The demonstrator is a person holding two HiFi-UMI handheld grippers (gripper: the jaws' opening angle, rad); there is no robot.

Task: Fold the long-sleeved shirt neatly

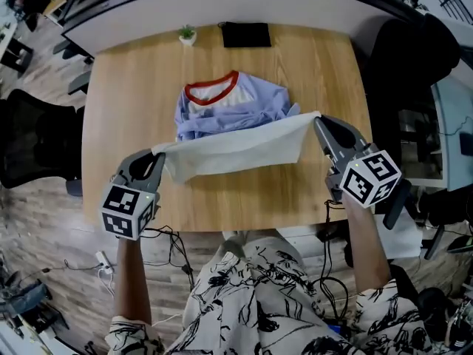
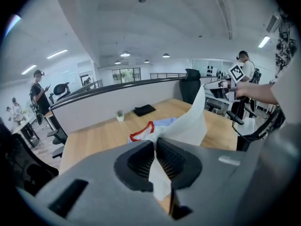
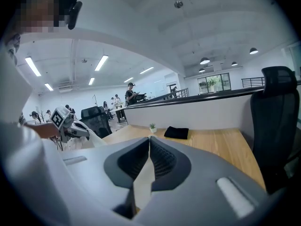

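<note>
A light blue long-sleeved shirt (image 1: 236,106) with a red collar lies on the wooden table (image 1: 118,109), collar at the far side. Its hem (image 1: 236,150) is lifted off the table and stretched between my two grippers, showing the white inside. My left gripper (image 1: 157,154) is shut on the hem's left corner, and white fabric (image 2: 183,126) runs out from between its jaws. My right gripper (image 1: 318,119) is shut on the right corner; a strip of cloth (image 3: 141,182) sits pinched between its pads. The left gripper (image 3: 77,131) shows far off in the right gripper view.
A small potted plant (image 1: 188,34) and a flat black object (image 1: 246,34) sit at the table's far edge. Black office chairs stand at the left (image 1: 33,146) and right (image 1: 406,58). Cables (image 1: 170,250) lie on the floor near my legs. Other people stand in the background.
</note>
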